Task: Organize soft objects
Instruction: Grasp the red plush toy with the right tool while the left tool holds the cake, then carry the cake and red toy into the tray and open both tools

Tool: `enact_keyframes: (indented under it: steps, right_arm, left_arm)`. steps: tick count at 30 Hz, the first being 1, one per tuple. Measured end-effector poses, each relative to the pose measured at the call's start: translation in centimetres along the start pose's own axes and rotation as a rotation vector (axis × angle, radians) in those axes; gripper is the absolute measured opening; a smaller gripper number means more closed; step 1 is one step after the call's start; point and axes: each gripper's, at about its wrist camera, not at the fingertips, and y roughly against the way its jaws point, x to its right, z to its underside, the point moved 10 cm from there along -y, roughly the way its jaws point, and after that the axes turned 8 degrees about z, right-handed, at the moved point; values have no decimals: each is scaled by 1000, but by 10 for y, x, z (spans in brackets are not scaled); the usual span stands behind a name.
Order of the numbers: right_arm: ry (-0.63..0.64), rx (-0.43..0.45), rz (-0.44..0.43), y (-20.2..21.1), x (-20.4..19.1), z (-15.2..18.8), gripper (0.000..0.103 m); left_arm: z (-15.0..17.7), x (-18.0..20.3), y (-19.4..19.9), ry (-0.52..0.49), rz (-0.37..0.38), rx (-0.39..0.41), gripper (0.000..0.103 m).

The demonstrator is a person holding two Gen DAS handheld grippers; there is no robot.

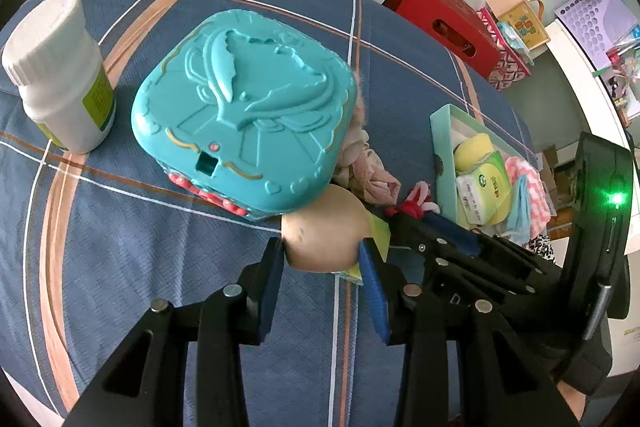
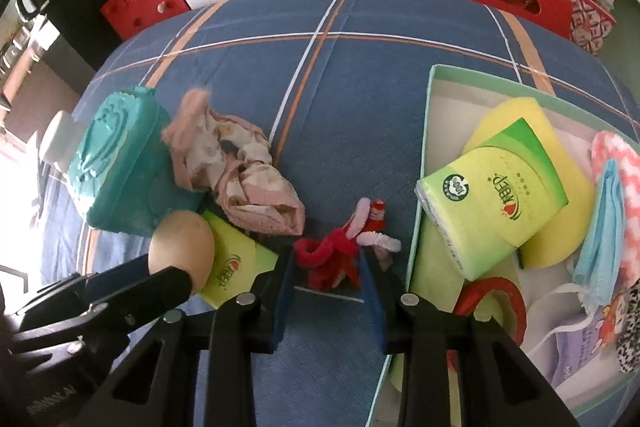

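Left gripper (image 1: 322, 259) is clamped on a beige egg-shaped soft ball (image 1: 324, 231), both blue pads pressing its sides; the ball sits just beside the teal plastic case (image 1: 244, 115) and over a green tissue pack (image 2: 236, 263) lying on the cloth. Right gripper (image 2: 326, 259) has its pads either side of a tangle of red and pink hair ties (image 2: 344, 247) on the blue plaid cloth (image 2: 352, 99); can't tell whether the pads are pressing it. Crumpled pink sock (image 2: 240, 167) lies between case and ties. White bottle (image 1: 60, 75) stands left of the case. Mint box (image 2: 428, 147) at right holds a yellow sponge (image 2: 516, 119), another tissue pack (image 2: 492, 195), a blue face mask (image 2: 600, 239), pink-white knit cloth (image 2: 616, 171).
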Motion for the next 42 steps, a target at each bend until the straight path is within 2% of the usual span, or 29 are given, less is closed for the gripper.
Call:
enact_keyframes:
  steps: [7,8,24,30,42]
  right_arm:
    - [-3,11,-31,5,-1,1,12]
    - [-5,12,-38,6,-1,1,1]
    - [-54,100,-45,35,12,-13,1]
    - [-62,164,-44,58,14,-17,1]
    - [-76,255,-46,92,20,-25,1]
  left_arm:
    - [-1,0,0,1,3,-2,40]
    - [-1,-1,1,1,4,-3,40]
    - [-2,0,3,4,13,0,40]
    - [-3,3,6,-2,13,11,40]
    - [-8,24,20,-55,42,52,40]
